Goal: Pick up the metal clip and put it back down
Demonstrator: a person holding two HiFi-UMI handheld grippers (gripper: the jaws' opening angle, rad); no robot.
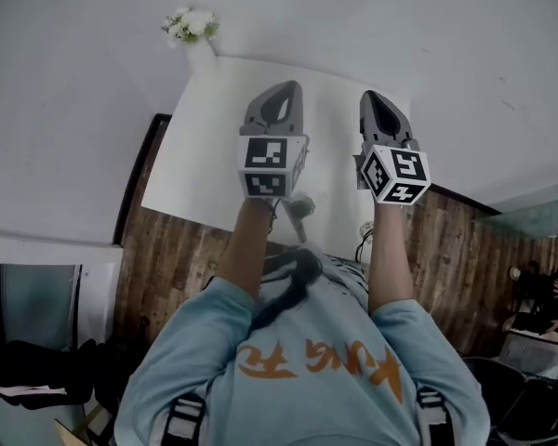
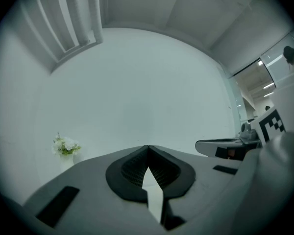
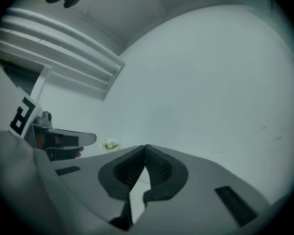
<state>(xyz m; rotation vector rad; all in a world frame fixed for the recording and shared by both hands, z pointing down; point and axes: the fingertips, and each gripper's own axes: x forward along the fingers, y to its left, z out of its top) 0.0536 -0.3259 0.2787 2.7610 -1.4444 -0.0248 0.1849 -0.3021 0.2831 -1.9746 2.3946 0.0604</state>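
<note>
Flowers [image 1: 191,24] edge white table [image 1: 205,156] above wooden floor [image 1: 167,258].

Table [image 1: 200,156] partly hidden behind left claw [image 1: 290,85], right claw [image 1: 373,95].

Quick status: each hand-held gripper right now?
Left hand-held gripper: closed, empty.
Right hand-held gripper: closed, empty.

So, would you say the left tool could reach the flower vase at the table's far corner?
Probably yes. The left tool is held above the table, its jaws shut and empty, and nothing stands between it and the flower vase. It would have to open first.
</note>
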